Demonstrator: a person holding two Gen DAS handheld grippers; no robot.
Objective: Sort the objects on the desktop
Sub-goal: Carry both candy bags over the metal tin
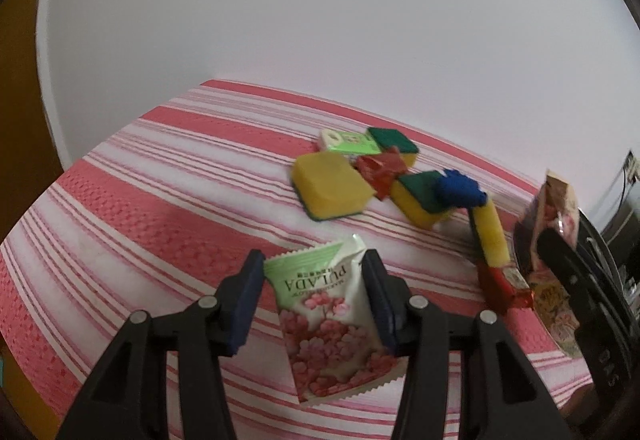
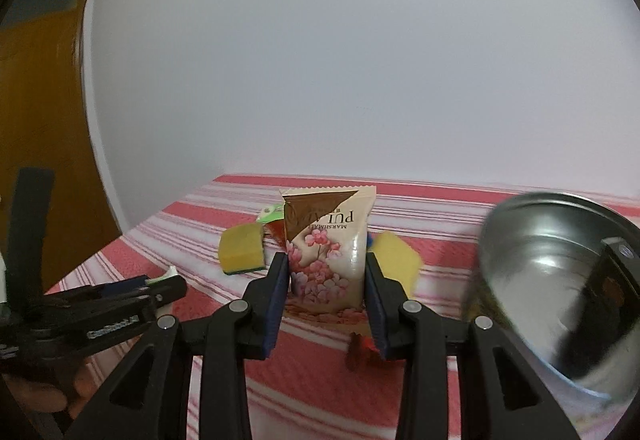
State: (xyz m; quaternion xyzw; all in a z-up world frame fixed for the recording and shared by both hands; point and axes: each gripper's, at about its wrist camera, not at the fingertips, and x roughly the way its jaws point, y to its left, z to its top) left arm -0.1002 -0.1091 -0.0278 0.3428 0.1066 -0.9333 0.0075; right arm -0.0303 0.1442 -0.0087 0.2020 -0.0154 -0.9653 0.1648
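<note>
Sorting is under way, with both tools loaded. Left tool (image 1: 314,292) is clamped on a green-topped marshmallow packet (image 1: 328,316), lifted just above the striped table (image 1: 160,200). Right tool (image 2: 326,292) is clamped on a brown-topped marshmallow packet (image 2: 328,252), held upright directly beside a metal bowl (image 2: 560,280).

Judgement: the step in hand is carrying the snack packets to the metal bowl, which appears to be the collecting point for them. The next move calls for bringing the right tool over the bowl's rim and parting its fingers, then the same for the left. The thin wrappers may cling to the pads on release.

Count, working outward from the left tool:
- marshmallow packets: two, one in each tool;
- small red-wrapped snack (image 1: 506,284): one, near the right tool;
- yellow-and-green sponges (image 1: 330,184): four in view;
- blue object (image 1: 458,190): one, resting on a sponge; what it is cannot be told;
- crumpled red wrapper (image 1: 380,170): one, among the sponges;
- green-and-white packet (image 1: 348,142): one, farthest from the left tool.
</note>
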